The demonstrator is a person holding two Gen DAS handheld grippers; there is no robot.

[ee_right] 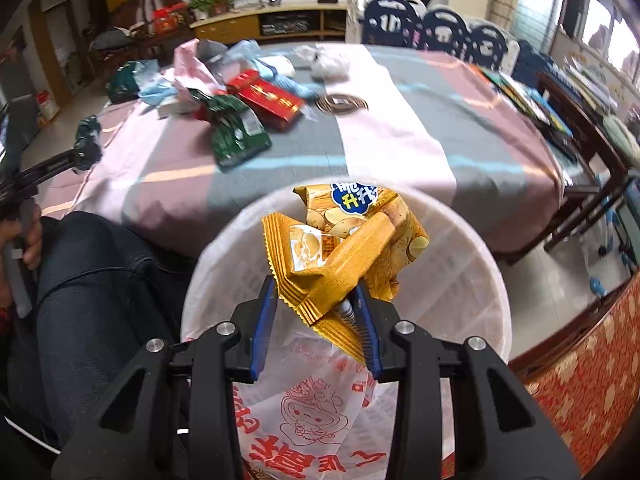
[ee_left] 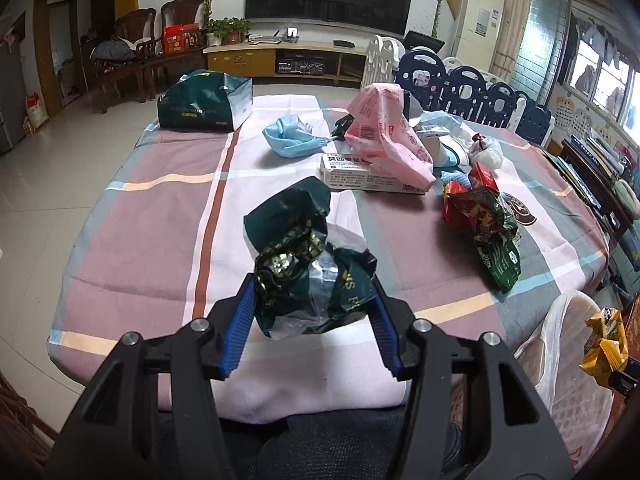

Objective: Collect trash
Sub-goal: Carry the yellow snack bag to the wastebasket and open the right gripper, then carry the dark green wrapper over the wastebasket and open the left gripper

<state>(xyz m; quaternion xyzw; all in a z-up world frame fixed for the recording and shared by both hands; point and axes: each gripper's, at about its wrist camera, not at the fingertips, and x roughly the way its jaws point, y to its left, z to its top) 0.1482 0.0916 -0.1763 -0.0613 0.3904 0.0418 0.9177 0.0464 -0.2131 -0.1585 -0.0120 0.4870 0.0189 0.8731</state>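
Observation:
My left gripper [ee_left: 314,286] is shut on a crumpled dark green wrapper [ee_left: 304,256] and holds it above the near edge of the table [ee_left: 160,216]. My right gripper [ee_right: 316,294] is shut on a crumpled yellow chip bag [ee_right: 344,248], held over the open white bin [ee_right: 460,288] lined with a printed plastic bag [ee_right: 312,412]. The bin also shows in the left wrist view [ee_left: 560,344], with the yellow bag [ee_left: 604,340] above it. More trash lies on the table: a red and green wrapper pile [ee_left: 484,224], a pink bag [ee_left: 384,132], a white box [ee_left: 360,176], a blue mask [ee_left: 292,136].
A dark green gift bag [ee_left: 204,102] stands at the table's far left. Blue and white chairs [ee_left: 468,88] line the far side. A dark wooden bench [ee_right: 576,148] stands to the right of the table. The person's legs [ee_right: 92,280] are left of the bin.

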